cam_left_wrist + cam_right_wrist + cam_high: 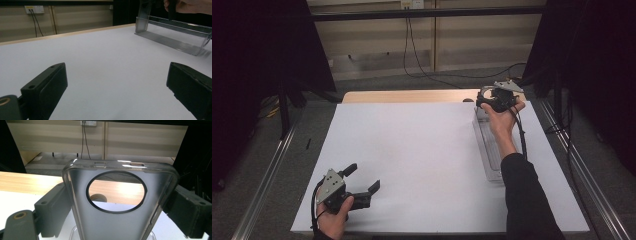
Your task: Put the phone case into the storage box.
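Observation:
A clear phone case [112,225] with a large round camera hole stands upright between the jaws of my right gripper [117,207], which press on its two long sides. From above, that gripper [488,100] is at the far right of the table, with the case [484,93] held over the far end of a long clear plastic tray [492,155]. My left gripper [363,176] rests near the front left corner, open, with nothing between its jaws. Its own camera shows the gripper [115,85] over bare white sheet, and the tray [172,40] farther off.
A white sheet [422,150] covers the table, leaving a strip of wood [412,96] at the far edge. A small round object [98,198] lies on that strip. Cables [412,55] hang from a wall socket behind. Black curtains stand on both sides.

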`<state>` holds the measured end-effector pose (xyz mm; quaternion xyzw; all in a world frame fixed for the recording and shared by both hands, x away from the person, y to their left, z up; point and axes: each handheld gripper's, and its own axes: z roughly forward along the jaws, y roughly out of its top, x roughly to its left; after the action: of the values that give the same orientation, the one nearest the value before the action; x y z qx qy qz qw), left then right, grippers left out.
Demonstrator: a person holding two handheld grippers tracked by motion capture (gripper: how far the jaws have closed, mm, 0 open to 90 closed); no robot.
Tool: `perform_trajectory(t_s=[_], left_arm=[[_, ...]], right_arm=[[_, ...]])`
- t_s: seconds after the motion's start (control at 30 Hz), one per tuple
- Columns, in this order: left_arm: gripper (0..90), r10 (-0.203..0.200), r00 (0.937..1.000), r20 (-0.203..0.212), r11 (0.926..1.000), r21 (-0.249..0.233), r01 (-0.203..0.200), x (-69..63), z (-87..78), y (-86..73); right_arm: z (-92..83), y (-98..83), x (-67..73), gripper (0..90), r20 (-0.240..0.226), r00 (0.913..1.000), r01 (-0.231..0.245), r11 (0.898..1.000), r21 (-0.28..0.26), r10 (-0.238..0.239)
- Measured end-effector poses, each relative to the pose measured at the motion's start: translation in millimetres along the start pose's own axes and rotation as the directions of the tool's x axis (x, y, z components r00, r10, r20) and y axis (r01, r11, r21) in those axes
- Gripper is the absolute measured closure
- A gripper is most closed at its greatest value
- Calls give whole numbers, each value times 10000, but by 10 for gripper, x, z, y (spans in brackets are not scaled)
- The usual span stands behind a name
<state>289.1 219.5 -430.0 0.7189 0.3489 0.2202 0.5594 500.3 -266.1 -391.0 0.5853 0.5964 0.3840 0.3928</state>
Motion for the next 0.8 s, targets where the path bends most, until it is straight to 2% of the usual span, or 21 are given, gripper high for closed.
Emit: perform_trajectory(t_s=[0.2, 0.4, 0.5, 0.8], left_arm=[[34, 34, 10000, 29, 10000, -1, -34, -6, 0, -1], [33, 21, 10000, 4, 10000, 27, -21, -5, 4, -3], [34, 46, 10000, 19, 10000, 45, -46, -4, 6, -3], [34, 36, 10000, -5, 10000, 20, -36, -6, -3, -5]], right_arm=[[2, 5, -37, 111, -278, 9996, -51, 10000, 53, 52], [8, 0, -78, 72, -674, 9969, -388, 9991, 184, 399], [4, 4, -81, 35, -570, 9975, -416, 9991, 117, 422], [-20, 11, -90, 15, -898, 9940, -611, 9980, 142, 622]])
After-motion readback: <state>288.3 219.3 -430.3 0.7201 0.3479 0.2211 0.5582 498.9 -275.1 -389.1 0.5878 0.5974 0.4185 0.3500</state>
